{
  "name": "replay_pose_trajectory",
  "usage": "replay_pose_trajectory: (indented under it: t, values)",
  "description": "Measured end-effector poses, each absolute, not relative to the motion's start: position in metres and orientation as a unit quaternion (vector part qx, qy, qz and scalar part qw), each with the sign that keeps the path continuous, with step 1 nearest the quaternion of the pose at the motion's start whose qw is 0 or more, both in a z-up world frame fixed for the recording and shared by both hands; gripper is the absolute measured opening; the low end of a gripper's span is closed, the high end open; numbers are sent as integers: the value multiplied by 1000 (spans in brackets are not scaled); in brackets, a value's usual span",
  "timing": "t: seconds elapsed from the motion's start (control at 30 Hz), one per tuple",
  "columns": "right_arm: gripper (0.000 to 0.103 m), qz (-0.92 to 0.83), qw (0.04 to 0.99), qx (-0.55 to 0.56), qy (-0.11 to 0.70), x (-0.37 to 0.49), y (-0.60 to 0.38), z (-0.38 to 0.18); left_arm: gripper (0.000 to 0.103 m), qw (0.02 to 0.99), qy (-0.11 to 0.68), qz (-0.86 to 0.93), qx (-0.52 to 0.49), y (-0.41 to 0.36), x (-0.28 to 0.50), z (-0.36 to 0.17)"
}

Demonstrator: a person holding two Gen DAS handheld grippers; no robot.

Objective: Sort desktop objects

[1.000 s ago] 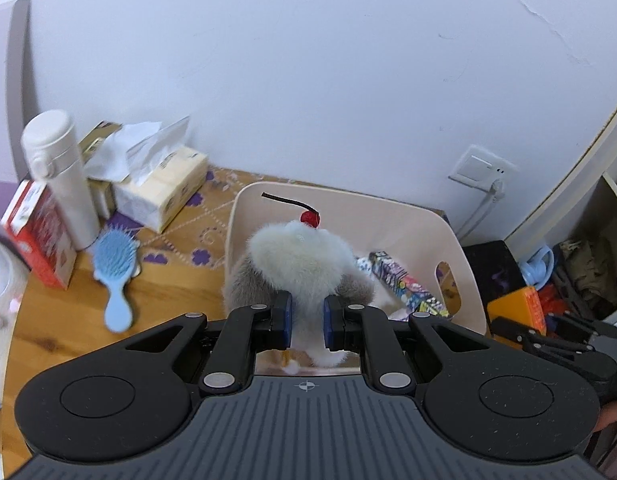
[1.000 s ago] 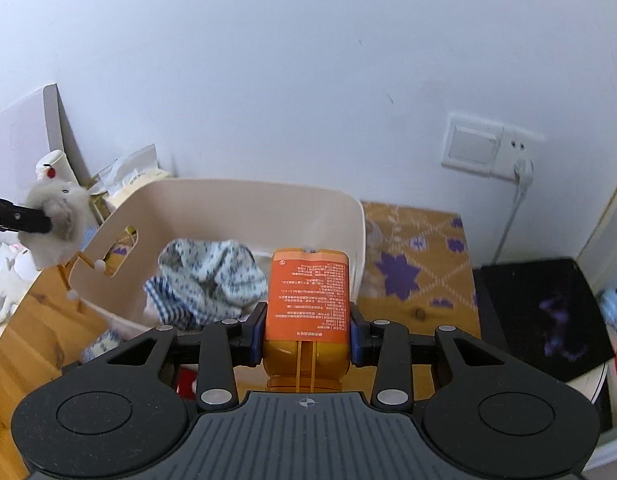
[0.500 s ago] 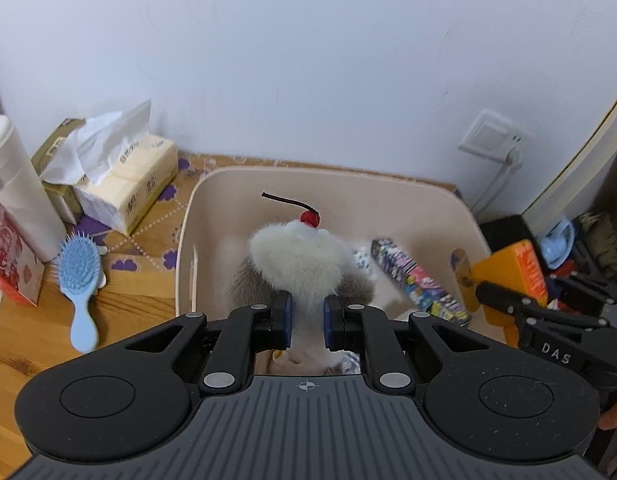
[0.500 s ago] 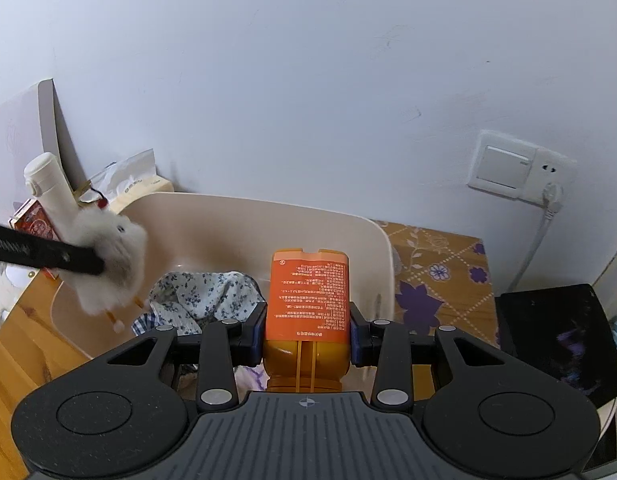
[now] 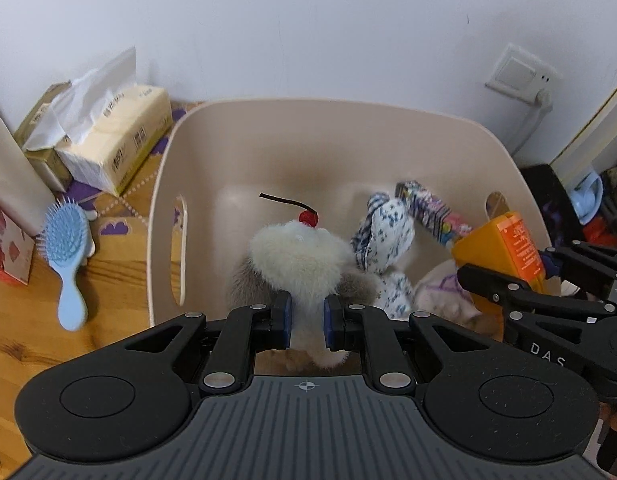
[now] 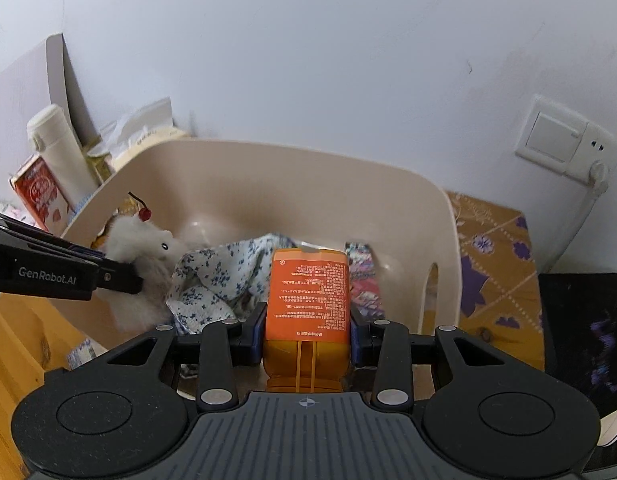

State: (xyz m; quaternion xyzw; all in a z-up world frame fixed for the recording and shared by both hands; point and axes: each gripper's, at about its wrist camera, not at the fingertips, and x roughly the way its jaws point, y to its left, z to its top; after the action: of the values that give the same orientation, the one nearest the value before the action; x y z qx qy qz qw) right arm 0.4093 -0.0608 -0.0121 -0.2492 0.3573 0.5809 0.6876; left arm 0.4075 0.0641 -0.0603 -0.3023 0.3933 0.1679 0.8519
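A beige plastic bin stands on the wooden desk against the wall. My left gripper is shut on a fluffy white toy with a red cherry on top, and holds it over the bin's left half. My right gripper is shut on an orange bottle, held over the bin's right side. A blue-flowered white cloth and a colourful packet lie inside the bin.
Left of the bin lie a blue hairbrush, a tissue pack, a white flask and a red box. A wall socket with a plug is on the right. A purple-patterned mat covers the desk's right part.
Both grippers have moved forward and down over the bin, so it looms larger. The toy and the orange bottle now hang inside its rim, closer together.
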Motion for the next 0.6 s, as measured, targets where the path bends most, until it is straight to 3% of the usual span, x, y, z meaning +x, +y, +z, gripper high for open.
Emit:
replay_pose_trajectory:
  t: [0.2,0.37,0.6]
  values:
    - [37,574,690,-251,364,412,-66,-20,21,847,410,166,-295,61,406,-66]
    - [50,581,688,-246,359,414,-72,-15,61,843,413,175,-297,62,400,-66]
    - [68,580,695,-240,351,413,-84,-5,69,843,401,192,-301,60,384,-58]
